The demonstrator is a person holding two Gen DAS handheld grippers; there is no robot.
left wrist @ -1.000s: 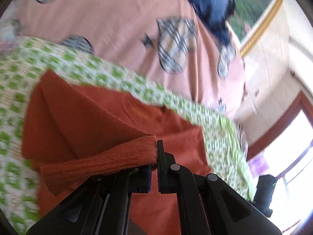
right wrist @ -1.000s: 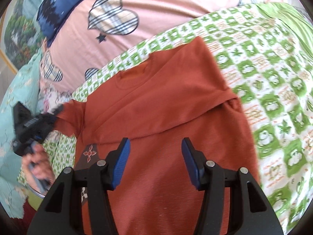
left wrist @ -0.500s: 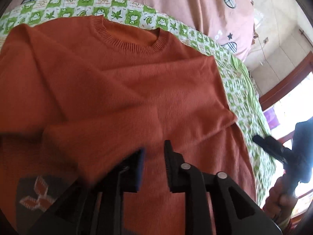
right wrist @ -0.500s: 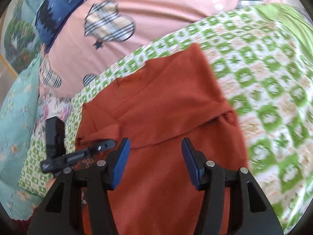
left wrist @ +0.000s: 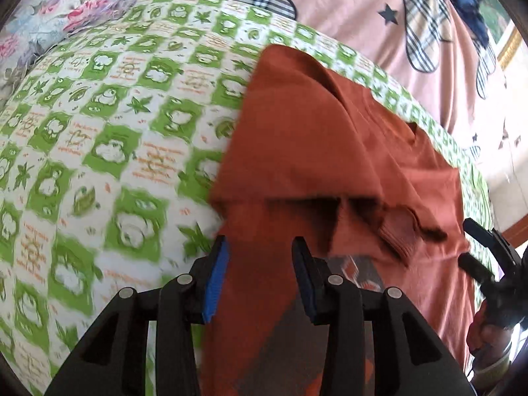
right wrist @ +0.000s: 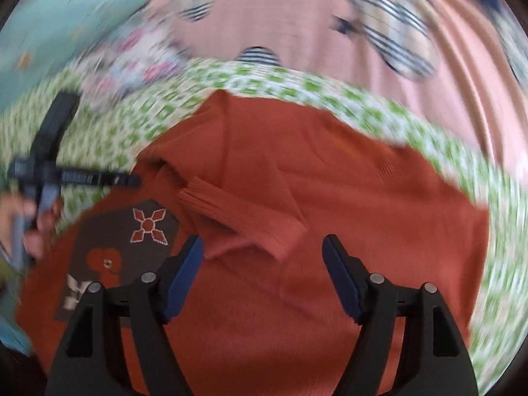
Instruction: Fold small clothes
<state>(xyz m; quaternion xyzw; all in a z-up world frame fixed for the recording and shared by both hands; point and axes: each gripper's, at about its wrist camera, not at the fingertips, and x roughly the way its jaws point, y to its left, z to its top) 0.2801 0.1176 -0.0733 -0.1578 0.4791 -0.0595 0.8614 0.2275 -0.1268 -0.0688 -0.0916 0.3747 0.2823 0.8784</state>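
Rust-orange knit, the sweater lies flat on the green-checked sheet of the bed, with a pink quilt beyond it. One sleeve is already folded across the body; its ribbed cuff rests near the middle, just far of the right claw. A dark patch with a stitched motif shows on the near left of the body.

Left claw: jaws have just been opening and stand apart over the sweater's left edge, with nothing clamped between them. Right claw: jaws have also just been opening and stand wide apart above the body, empty. In the left view the right claw appears at the far right edge, held in a hand.

Step in hand, as judged: both claws are free and repositioning for the next fold. Both views are motion-blurred, so fine detail of the hem cannot be told.

To do this step well:
1. Set each claw at an outer edge of the sweater, level with the other.
2. Take both layers where the sleeve overlaps, so that the sleeve does not slide out.
3. Close fully on the knit before lifting; it is soft and stretches.
4. Carry the fold over in one even pass, both claws together, and avoid dragging the sheet.
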